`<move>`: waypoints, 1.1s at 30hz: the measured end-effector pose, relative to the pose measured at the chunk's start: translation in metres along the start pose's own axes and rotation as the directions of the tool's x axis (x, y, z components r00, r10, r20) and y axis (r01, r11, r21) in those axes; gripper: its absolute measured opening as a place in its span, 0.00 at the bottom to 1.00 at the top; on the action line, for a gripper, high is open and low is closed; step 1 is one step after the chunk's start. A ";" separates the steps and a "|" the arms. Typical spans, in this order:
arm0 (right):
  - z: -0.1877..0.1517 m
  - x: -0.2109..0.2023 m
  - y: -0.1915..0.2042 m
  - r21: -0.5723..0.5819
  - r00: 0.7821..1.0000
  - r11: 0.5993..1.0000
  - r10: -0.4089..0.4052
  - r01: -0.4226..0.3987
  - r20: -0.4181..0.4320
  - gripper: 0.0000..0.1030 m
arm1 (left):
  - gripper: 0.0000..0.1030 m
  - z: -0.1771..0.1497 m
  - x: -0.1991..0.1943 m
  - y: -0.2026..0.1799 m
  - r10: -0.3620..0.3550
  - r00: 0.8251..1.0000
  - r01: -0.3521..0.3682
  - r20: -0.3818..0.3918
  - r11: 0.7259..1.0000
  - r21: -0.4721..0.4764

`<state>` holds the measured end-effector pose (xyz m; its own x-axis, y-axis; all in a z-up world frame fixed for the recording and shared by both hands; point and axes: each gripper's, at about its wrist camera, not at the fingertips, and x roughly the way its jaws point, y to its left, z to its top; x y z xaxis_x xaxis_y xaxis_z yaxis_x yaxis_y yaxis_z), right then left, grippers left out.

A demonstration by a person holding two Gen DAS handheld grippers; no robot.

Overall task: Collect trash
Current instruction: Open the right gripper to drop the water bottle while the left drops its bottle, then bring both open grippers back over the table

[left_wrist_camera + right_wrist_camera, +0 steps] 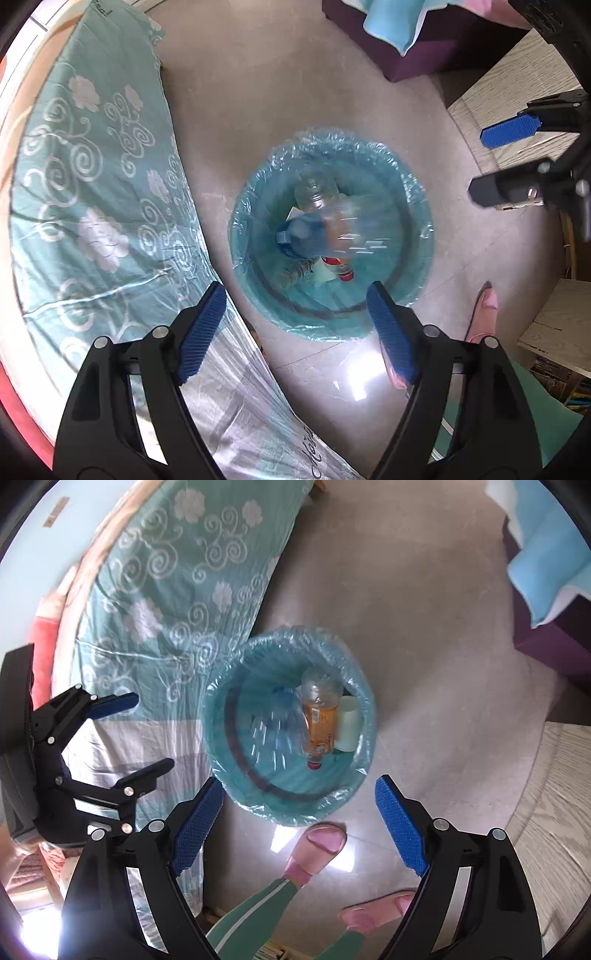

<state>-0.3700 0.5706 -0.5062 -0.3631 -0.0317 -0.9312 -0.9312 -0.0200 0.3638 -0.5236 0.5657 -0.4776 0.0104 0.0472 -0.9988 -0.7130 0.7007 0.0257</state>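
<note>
**Mia:** Look, both grabbers are over the round bin with the crinkly blue plastic bag [332, 236]. The left gripper [297, 328] has its blue pads spread wide with nothing between them. The right gripper [299, 823] is spread wide and empty too.

**Ben:** Where is the trash?

**Mia:** In the bin. A blurry clear plastic bottle with a blue label [317, 232] looks like it is dropping in right now. An orange-labelled clear bottle with a red cap [319, 716] lies inside, and a white paper cup [349, 720] sits at its three o'clock side.

**Ben:** What could go wrong?

**Mia:** I think the falling bottle could hit the other bottle and bounce. It might pop over the rim onto the grey floor [258, 110]. The thin bag could also slip down off the rim if something pulls it.

**Ben:** What else is around?

**Mia:** From the left grabber's eye, the bed with the teal flowery sheet [92, 184] is at nine o'clock of the bin, really close. A bottle that rolls under there would be hard to get.

**Ben:** And the feet?

**Mia:** From the right grabber's eye, a pink slipper [321, 849] stands at six o'clock, just beside the bin. A kick could tip it. The pale wooden furniture [517, 110] is at two o'clock in the left view, and a purple box with a blue cloth [406, 37] at twelve. Those are farther off, so I think they are not in the way.
</note>
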 end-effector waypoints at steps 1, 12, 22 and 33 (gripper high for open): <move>-0.004 -0.008 -0.001 -0.003 1.000 1.000 0.000 0.000 0.010 0.82 | 0.76 -0.001 -0.007 -0.001 0.000 1.000 0.000 0.008 1.000 0.003; -0.056 -0.102 0.006 -0.024 0.993 1.000 0.000 0.003 0.120 0.84 | 0.83 -0.001 -0.091 -0.024 0.052 0.993 -0.059 0.108 0.996 0.067; -0.106 -0.207 0.028 -0.015 0.973 0.998 0.061 -0.059 0.223 0.86 | 0.87 0.009 -0.191 -0.062 0.068 0.977 -0.105 0.201 0.978 0.182; -0.176 -0.380 0.055 -0.041 0.890 0.999 0.043 -0.028 0.453 0.92 | 0.93 0.030 -0.322 -0.137 -0.025 0.923 -0.134 0.384 0.915 0.381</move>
<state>-0.2779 0.4061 -0.1288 -0.3773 0.4240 -0.8233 -0.9188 -0.0596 0.3903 -0.4084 0.4756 -0.1586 0.2970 0.2997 -0.9066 -0.3862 0.9060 0.1730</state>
